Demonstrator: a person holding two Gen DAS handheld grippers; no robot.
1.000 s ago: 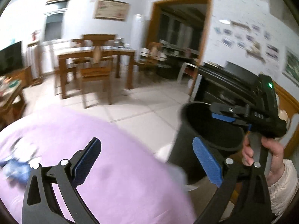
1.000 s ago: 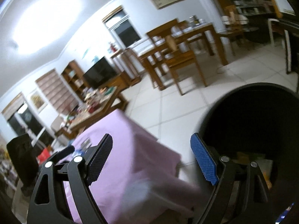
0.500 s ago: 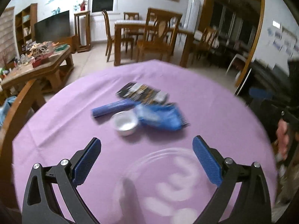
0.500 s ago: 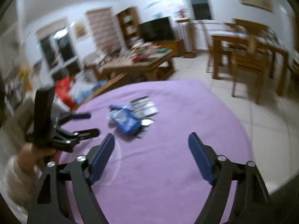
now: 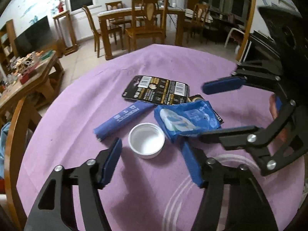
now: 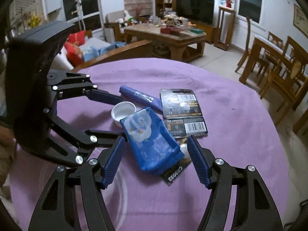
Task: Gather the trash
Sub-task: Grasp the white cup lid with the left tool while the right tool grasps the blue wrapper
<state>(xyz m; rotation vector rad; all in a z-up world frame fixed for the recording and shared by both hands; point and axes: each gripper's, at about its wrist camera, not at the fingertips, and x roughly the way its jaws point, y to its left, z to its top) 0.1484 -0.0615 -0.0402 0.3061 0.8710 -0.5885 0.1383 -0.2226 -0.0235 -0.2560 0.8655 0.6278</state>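
Observation:
Trash lies in a pile on the purple tablecloth (image 5: 80, 100): a white cap (image 5: 146, 142), a blue tissue packet (image 5: 187, 119), a dark blue wrapper (image 5: 123, 118) and a black battery card (image 5: 156, 89). My left gripper (image 5: 152, 161) is open, its fingers on either side of the cap, just short of it. My right gripper (image 6: 156, 159) is open and straddles the near end of the tissue packet (image 6: 152, 140). The right wrist view also shows the cap (image 6: 123, 112), the wrapper (image 6: 140, 97) and the card (image 6: 182, 111). Each gripper shows in the other's view.
A wooden chair back (image 5: 14, 127) curves along the table's left edge. A cluttered coffee table (image 6: 165, 34) stands beyond it, a dining table with chairs (image 5: 142, 23) across the tiled floor. A sofa with red cushions (image 6: 75, 46) sits at the far left.
Both grippers swung away from the black bin to the table, then dropped close to the trash pile. The left now frames the cap, the right the tissue packet.

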